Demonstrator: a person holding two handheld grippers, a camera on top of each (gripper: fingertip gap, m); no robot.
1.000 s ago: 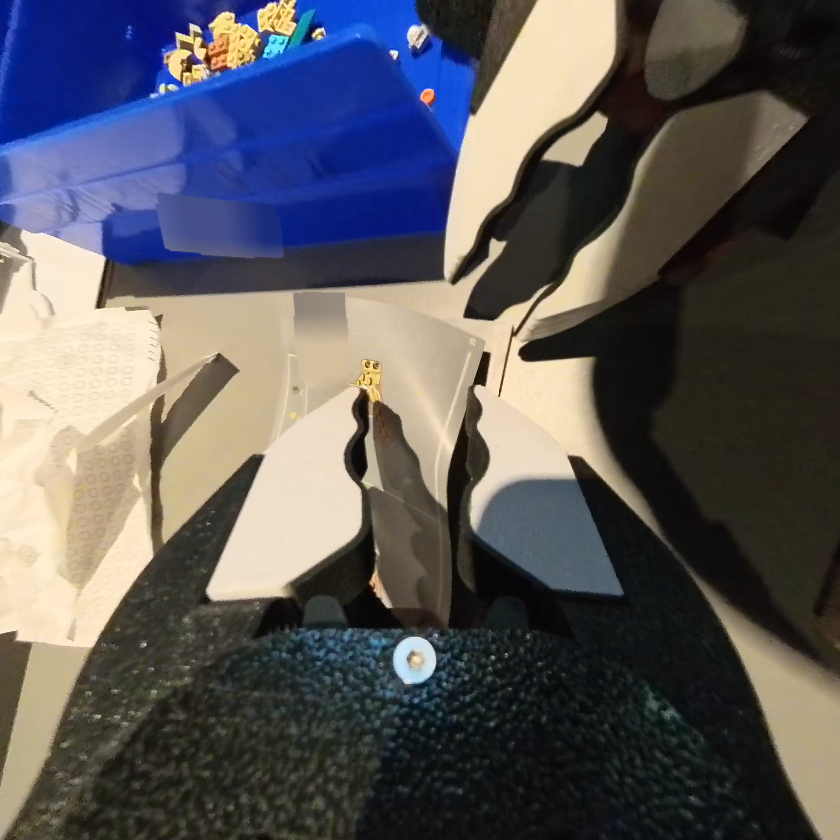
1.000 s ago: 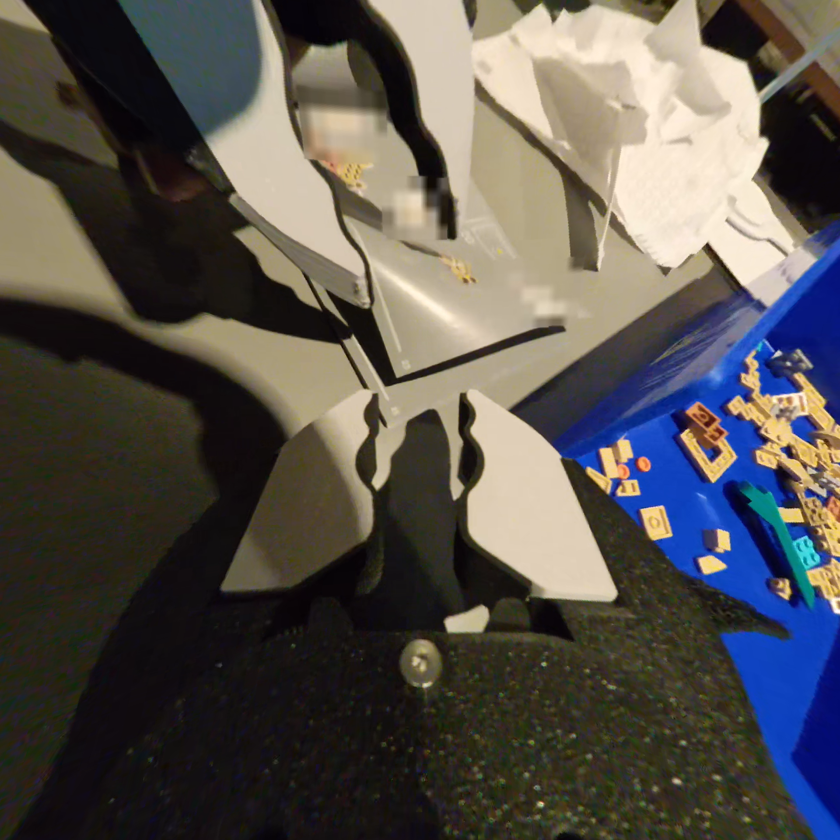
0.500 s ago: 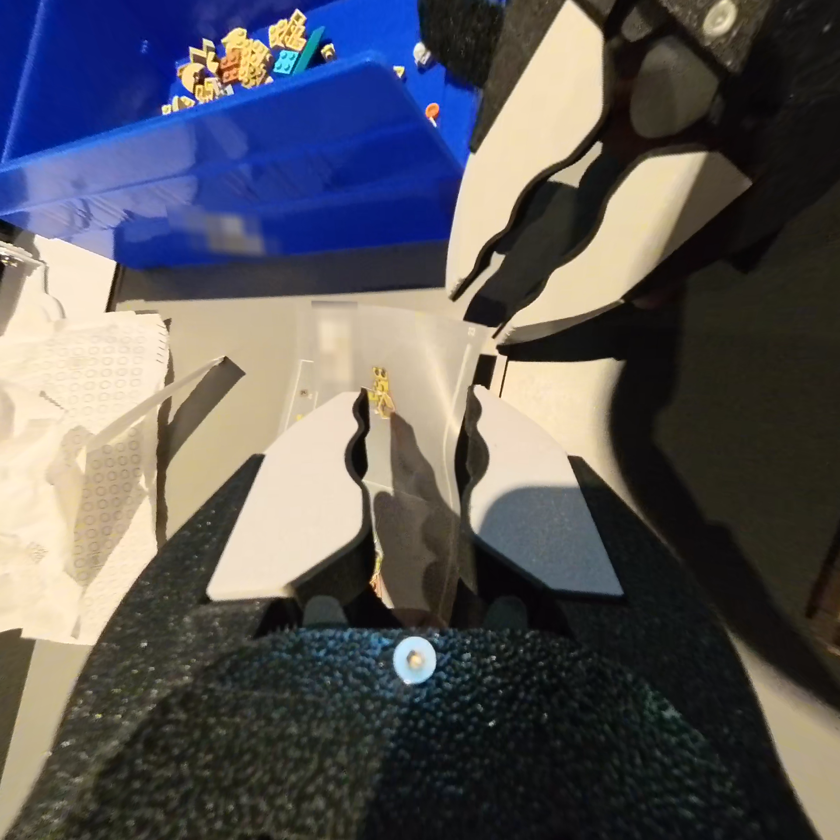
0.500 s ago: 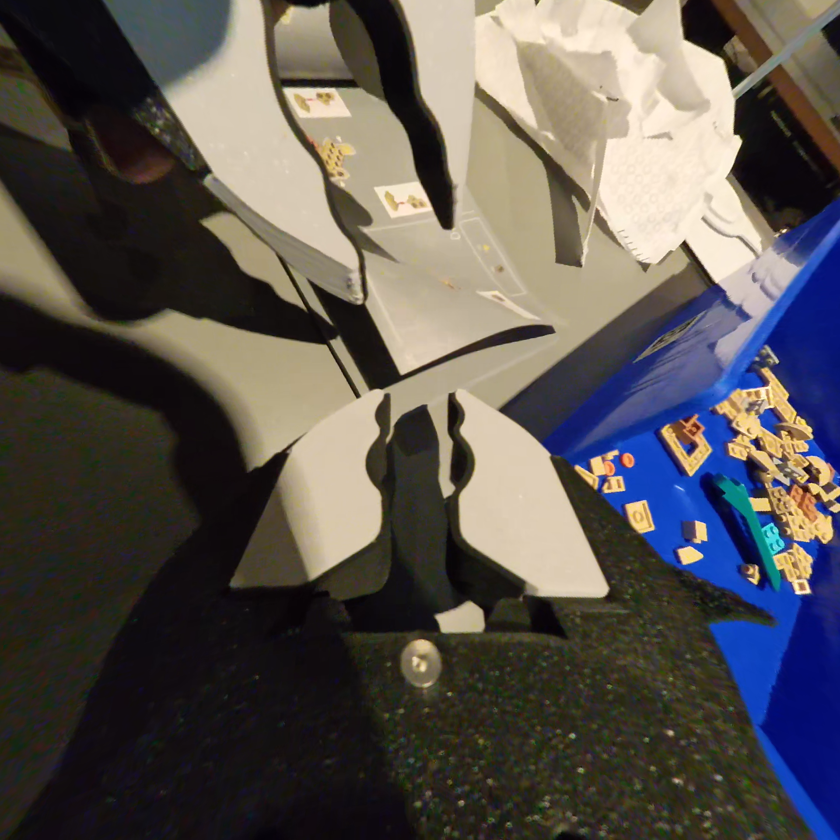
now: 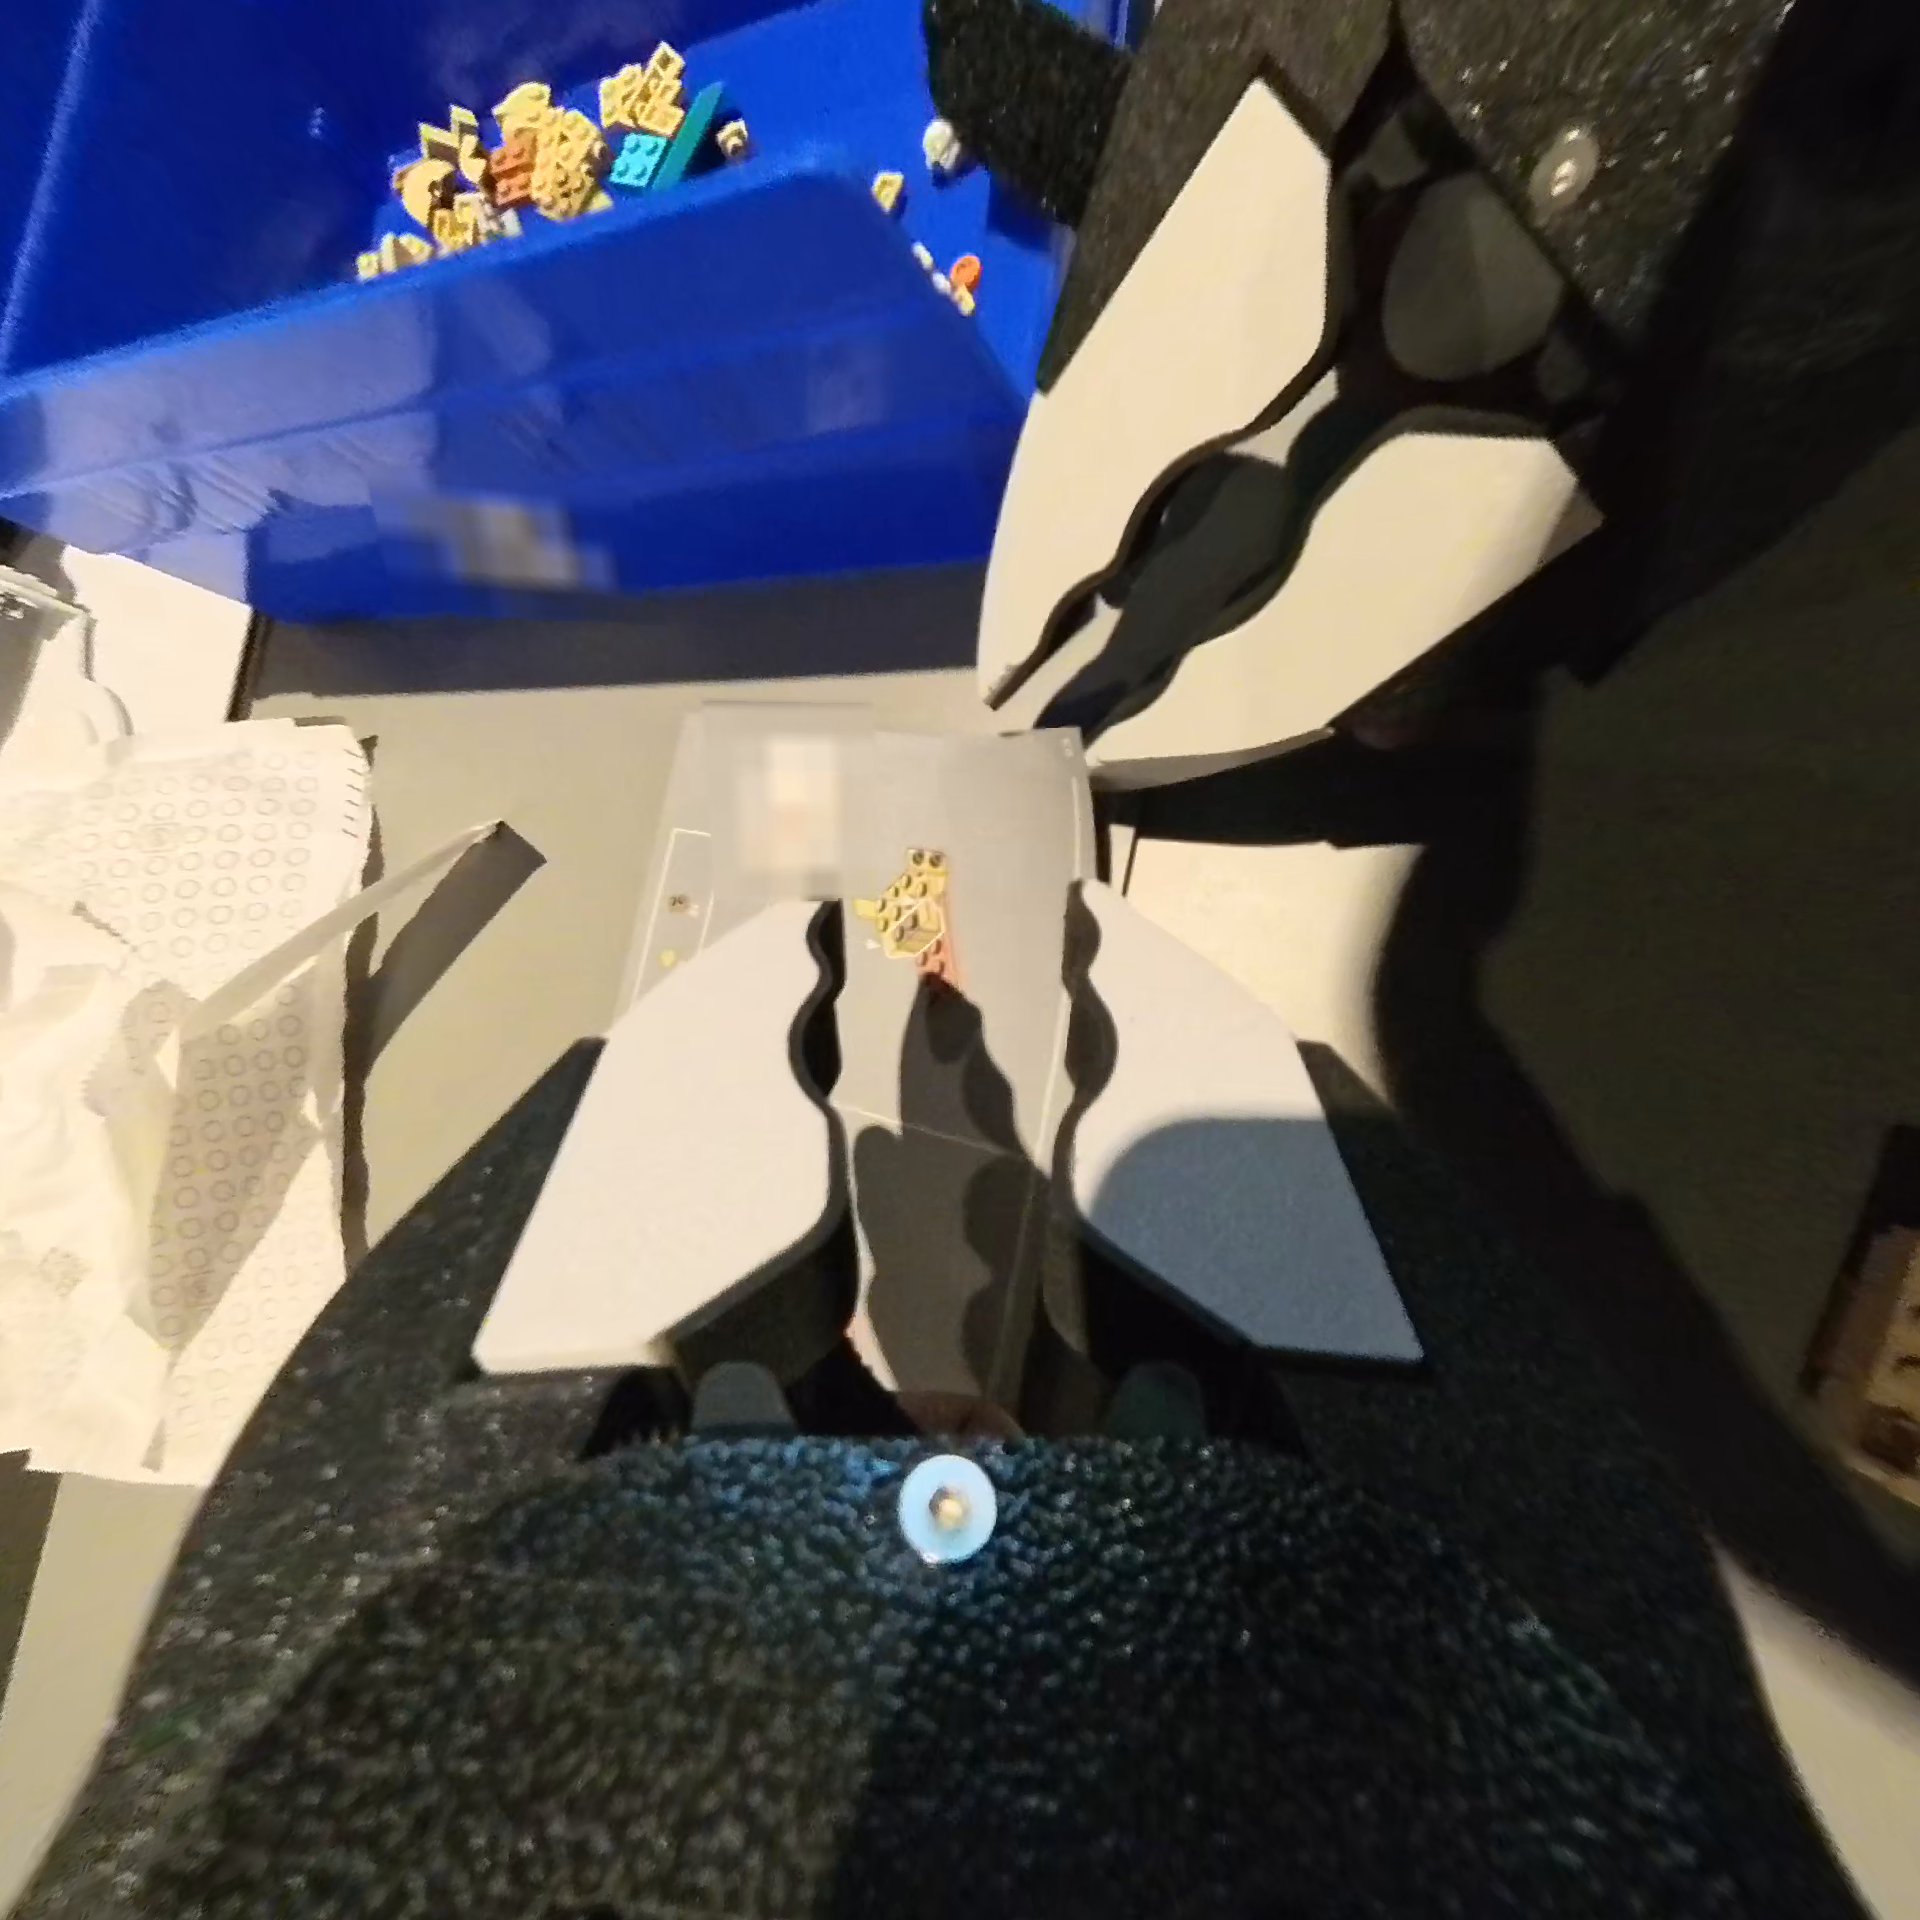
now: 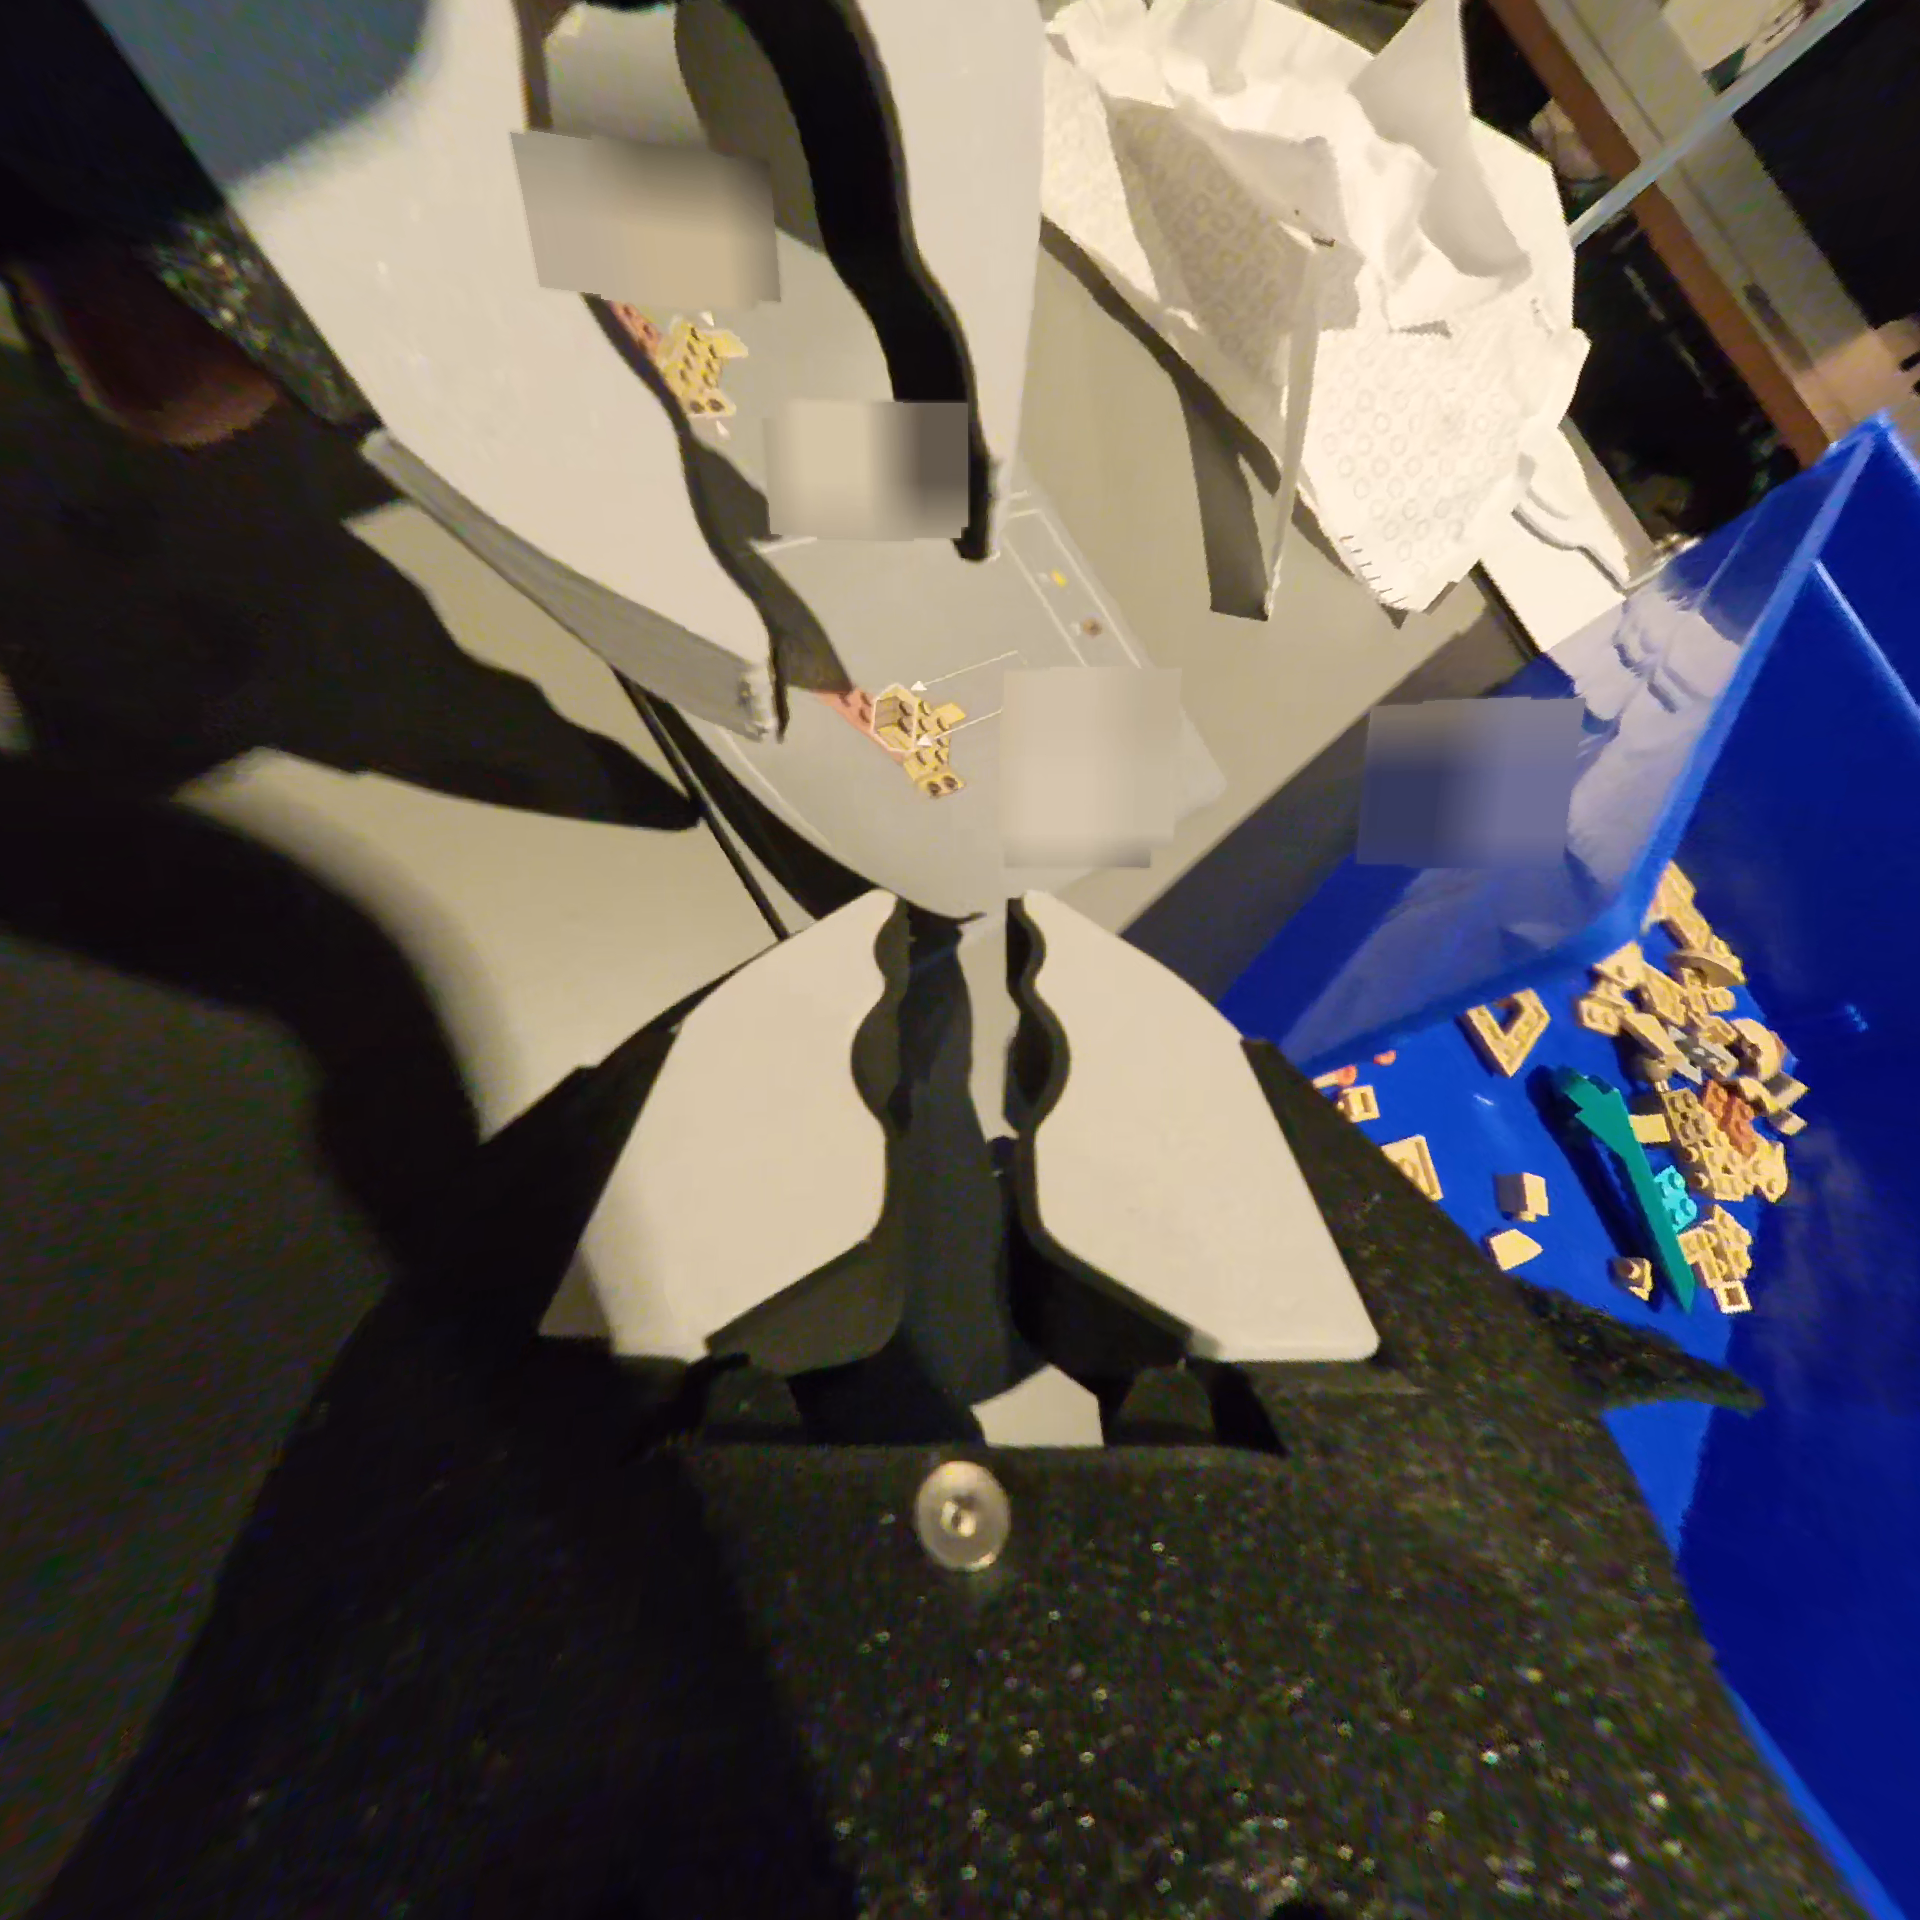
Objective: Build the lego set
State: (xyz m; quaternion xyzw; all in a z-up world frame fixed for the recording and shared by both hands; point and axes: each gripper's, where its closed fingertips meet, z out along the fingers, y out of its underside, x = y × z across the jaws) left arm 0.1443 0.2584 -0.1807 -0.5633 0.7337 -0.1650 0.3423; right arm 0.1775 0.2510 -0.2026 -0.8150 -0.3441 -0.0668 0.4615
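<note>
The left gripper [image 5: 951, 940] hangs low over the open instruction booklet [image 5: 883, 821] on the pale tabletop [image 5: 499, 758], its jaws parted around nothing, with a page visible through the gap. It appears to sit there so that the page lies flat and readable, though whether the fingers actually press on the paper cannot be told from either view. The printed diagram of tan bricks [image 5: 909, 904] lies just ahead of the fingertips.

The right gripper [image 6: 961, 920] hovers at the near edge of the same booklet [image 6: 914, 634], its jaws drawn almost together with only a narrow slot between them and nothing in it — free, not clasping a page. In the left wrist view it shows up tilted beside the booklet's right corner, so the likely purpose is turning or steadying a page before any building starts.

The lego pieces themselves [image 6: 1683, 1101] — mostly tan, with a teal curved part among them — lie loose in the blue bin [image 6: 1766, 644], which stands just beyond the booklet; none is out on the tabletop or in either gripper. Crumpled white paper bags [image 5: 156, 997] lie to the booklet's other side, probably the emptied packaging. By my reading, assembly has not begun: this is the consult-the-instructions step, and the next move calls for reaching into the bin.
</note>
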